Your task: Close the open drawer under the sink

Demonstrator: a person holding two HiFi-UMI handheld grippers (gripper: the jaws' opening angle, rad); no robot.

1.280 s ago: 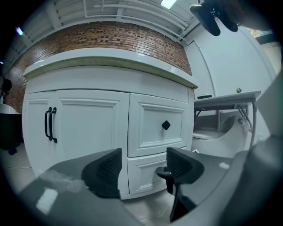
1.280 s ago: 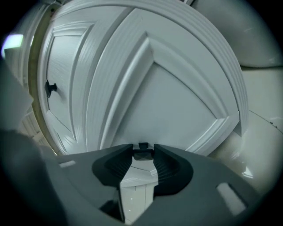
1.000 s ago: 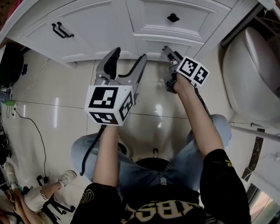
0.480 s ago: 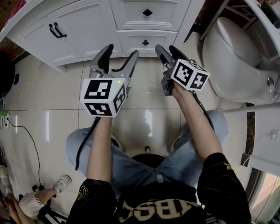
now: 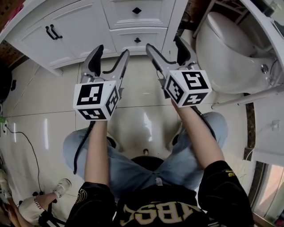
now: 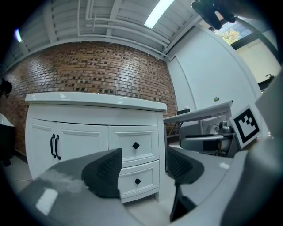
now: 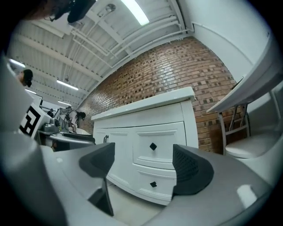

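Note:
The white vanity cabinet [image 5: 75, 26] stands at the top of the head view. Its upper drawer [image 5: 146, 11] and lower drawer [image 5: 126, 42] both sit flush with the front, each with a black diamond knob. My left gripper [image 5: 111, 52] is held level in front of the cabinet, open and empty. My right gripper [image 5: 164, 44] hangs beside it, jaws opening, nothing between them. Neither touches the cabinet. The left gripper view frames both drawers [image 6: 135, 152] between the jaws of the left gripper [image 6: 143, 170]. The right gripper [image 7: 143, 170] faces the lower drawer [image 7: 154, 181] from a short way off.
A white toilet [image 5: 226, 48] stands right of the cabinet, with a metal rack behind it. The double doors [image 5: 51, 32] with black handles are at the left. Glossy tiled floor [image 5: 40, 93] lies below, with a black cable [image 5: 26, 142] and another person's shoe [image 5: 62, 184] at lower left.
Both grippers have pulled back from the cabinet and risen. The right gripper left the lower drawer front, rolled over and opened its jaws wide. The left stayed open.

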